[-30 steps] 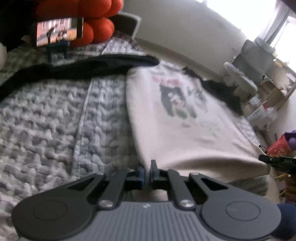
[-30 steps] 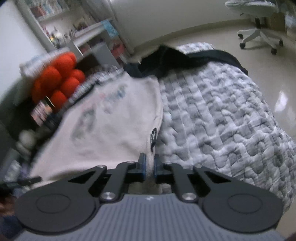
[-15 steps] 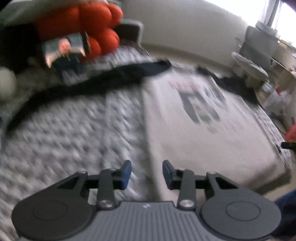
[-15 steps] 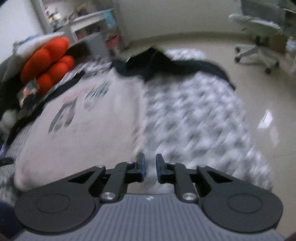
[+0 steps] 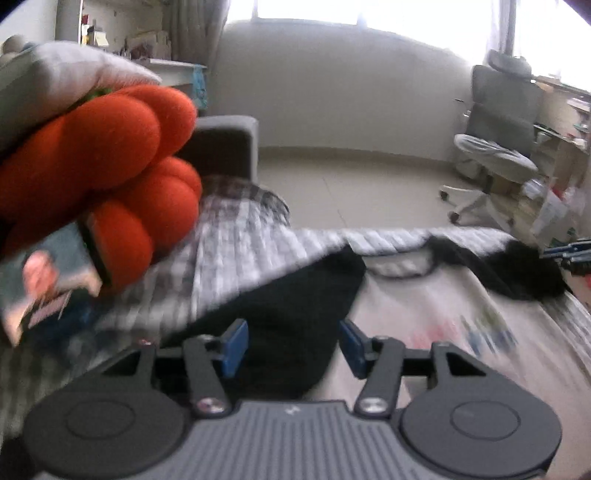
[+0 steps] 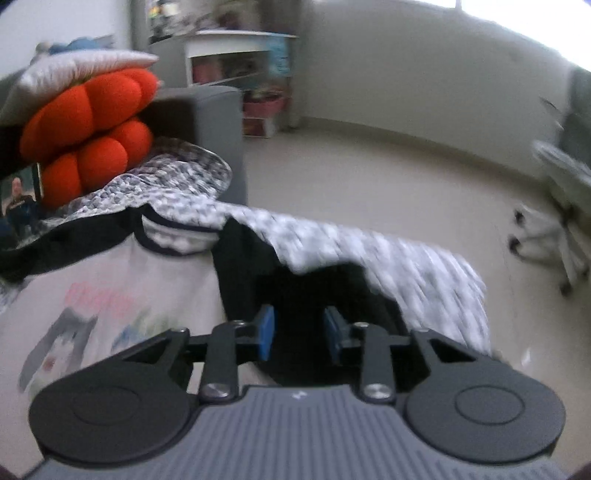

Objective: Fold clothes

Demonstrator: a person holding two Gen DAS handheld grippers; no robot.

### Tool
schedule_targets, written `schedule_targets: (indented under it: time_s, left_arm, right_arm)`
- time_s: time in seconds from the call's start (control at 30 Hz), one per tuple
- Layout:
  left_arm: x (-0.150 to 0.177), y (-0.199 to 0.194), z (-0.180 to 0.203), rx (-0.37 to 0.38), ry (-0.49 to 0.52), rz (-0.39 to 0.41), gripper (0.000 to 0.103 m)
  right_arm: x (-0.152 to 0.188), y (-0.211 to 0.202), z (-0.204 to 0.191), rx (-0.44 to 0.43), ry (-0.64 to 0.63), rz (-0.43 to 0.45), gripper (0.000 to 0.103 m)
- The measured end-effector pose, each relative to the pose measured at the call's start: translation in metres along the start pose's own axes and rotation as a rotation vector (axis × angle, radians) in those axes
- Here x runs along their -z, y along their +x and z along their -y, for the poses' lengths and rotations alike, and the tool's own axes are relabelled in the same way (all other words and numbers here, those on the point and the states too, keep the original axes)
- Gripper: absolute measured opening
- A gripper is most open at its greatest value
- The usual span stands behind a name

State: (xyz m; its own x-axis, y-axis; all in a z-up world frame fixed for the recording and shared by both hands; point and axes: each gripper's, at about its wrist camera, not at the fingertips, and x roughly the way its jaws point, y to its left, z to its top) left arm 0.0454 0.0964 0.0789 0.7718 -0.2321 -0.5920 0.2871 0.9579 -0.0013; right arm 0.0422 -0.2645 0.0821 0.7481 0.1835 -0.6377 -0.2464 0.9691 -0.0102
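Two handheld grippers hover over a shirt spread on a bed.

The white T-shirt (image 6: 122,295) with black sleeves lies flat on the grey quilt (image 6: 388,258). The left gripper (image 5: 291,345) is opening, wide, over one black sleeve (image 5: 295,295); the right gripper (image 6: 297,332) is opening, narrower, over the other. Neither holds anything. An orange cushion (image 5: 96,158) sits beyond.

1. A pale wall (image 5: 351,85) curved behind a beige floor (image 5: 354,184) — bright windows (image 5: 424,14) glared above it.
2. A grey office chair (image 5: 495,133) stood at right.
3. White shelves (image 6: 236,70) held clutter — a grey headboard (image 6: 207,122) rose nearby.
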Motion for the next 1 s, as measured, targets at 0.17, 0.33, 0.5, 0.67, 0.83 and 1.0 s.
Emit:
schedule_targets:
  time_s: [0.17,0.33,0.5,0.67,0.83,1.0]
  left_arm:
    - [-0.032,0.077,0.01,0.063,0.071,-0.015,0.057]
    - [-0.038,0.126,0.013,0.084,0.067,-0.053,0.058]
    - [-0.024,0.139,0.032,0.089,0.146,-0.064,0.024]
    - [-0.029,0.13,0.036,0.018,0.146,-0.046,0.003]
    - [-0.05,0.128,0.033,-0.044,0.126,0.004,0.003]
    - [-0.041,0.151,0.033,-0.127,0.151,-0.023,0.003]
  right_arm:
    - [-0.039,0.074,-0.017,-0.105,-0.096,-0.078,0.034]
    - [-0.061,0.124,-0.024,-0.098,-0.126,-0.125,0.034]
    - [-0.059,0.135,-0.022,-0.16,-0.172,-0.158,0.011]
    - [-0.058,0.125,-0.034,-0.06,-0.277,-0.091,0.001]
    - [-0.078,0.114,-0.043,0.059,-0.298,0.034,0.001]
    - [-0.08,0.136,-0.049,0.123,-0.331,0.021,0.001]
